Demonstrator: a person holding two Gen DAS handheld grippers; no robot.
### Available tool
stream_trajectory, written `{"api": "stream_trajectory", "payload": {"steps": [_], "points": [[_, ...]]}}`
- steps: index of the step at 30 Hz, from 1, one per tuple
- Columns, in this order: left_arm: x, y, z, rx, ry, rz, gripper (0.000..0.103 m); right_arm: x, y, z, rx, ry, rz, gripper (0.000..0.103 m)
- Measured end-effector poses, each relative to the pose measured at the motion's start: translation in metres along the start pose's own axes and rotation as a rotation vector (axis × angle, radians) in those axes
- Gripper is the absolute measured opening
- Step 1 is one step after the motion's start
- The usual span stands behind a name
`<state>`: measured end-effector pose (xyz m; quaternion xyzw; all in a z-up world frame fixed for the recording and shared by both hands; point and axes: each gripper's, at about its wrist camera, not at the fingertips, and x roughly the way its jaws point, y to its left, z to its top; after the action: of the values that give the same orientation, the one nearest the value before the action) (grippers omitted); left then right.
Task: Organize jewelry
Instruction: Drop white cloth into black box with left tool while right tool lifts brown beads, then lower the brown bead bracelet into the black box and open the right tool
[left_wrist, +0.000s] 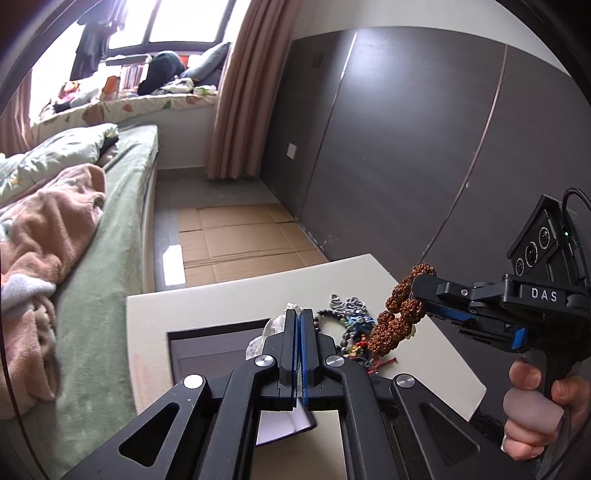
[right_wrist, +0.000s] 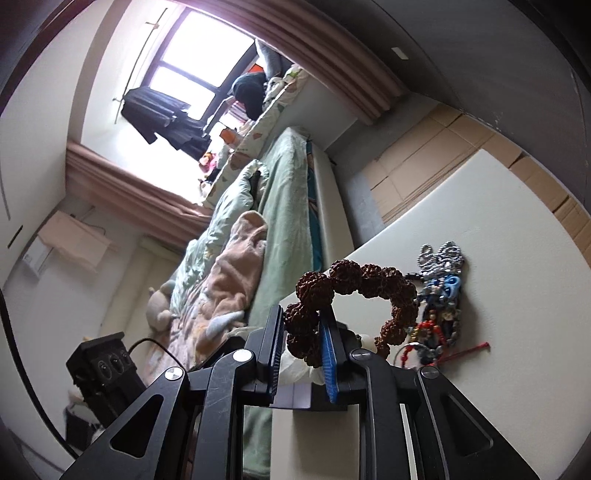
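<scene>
My right gripper (right_wrist: 301, 317) is shut on a bracelet of big knobbly brown beads (right_wrist: 373, 284) and holds it in the air above the white table (right_wrist: 498, 206). In the left wrist view the same bracelet (left_wrist: 397, 314) hangs from the right gripper (left_wrist: 417, 291) at the right. A pile of mixed jewelry (left_wrist: 351, 325) lies on the table below it, with silver, blue and red pieces (right_wrist: 439, 295). My left gripper (left_wrist: 299, 317) is shut and empty, above a dark open box (left_wrist: 214, 347) with clear plastic (left_wrist: 273, 326) at its edge.
A bed with green sheets (left_wrist: 99, 258) and a pink blanket (left_wrist: 48, 236) runs along the table's left side. Flattened cardboard (left_wrist: 240, 240) covers the floor beyond the table. A dark panelled wall (left_wrist: 406, 147) stands to the right. A white card (left_wrist: 284, 424) lies under the left gripper.
</scene>
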<state>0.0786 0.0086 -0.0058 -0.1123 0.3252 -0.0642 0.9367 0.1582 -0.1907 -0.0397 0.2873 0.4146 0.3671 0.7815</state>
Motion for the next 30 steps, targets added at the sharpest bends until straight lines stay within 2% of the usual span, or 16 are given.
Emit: {"api": "stream_trajectory", "payload": {"steps": [5, 11, 17, 19, 20, 21, 23, 30], "points": [[-0.019, 0.018, 0.002, -0.038, -0.034, 0.014, 0.0, 0.017, 0.022, -0.015, -0.055, 0.021, 0.054, 0.021], [-0.028, 0.032, 0.001, -0.083, -0.038, -0.001, 0.0, 0.034, 0.038, -0.031, -0.081, 0.041, 0.075, 0.021], [-0.022, 0.039, 0.0, -0.106, 0.023, -0.036, 0.001, 0.041, 0.038, -0.035, -0.074, 0.048, 0.062, 0.021], [-0.018, 0.043, -0.002, -0.124, 0.047, -0.034, 0.006, 0.042, 0.039, -0.032, -0.068, 0.045, 0.061, 0.021], [-0.015, 0.045, -0.003, -0.131, 0.061, -0.032, 0.02, 0.042, 0.038, -0.032, -0.067, 0.044, 0.063, 0.021], [-0.013, 0.047, -0.004, -0.139, 0.074, -0.031, 0.057, 0.043, 0.038, -0.031, -0.067, 0.044, 0.065, 0.021], [-0.013, 0.054, -0.005, -0.167, 0.072, -0.028, 0.101, 0.043, 0.038, -0.032, -0.07, 0.05, 0.07, 0.021], [-0.026, 0.072, -0.002, -0.237, 0.023, -0.003, 0.102, 0.056, 0.048, -0.039, -0.089, 0.097, 0.081, 0.021]]}}
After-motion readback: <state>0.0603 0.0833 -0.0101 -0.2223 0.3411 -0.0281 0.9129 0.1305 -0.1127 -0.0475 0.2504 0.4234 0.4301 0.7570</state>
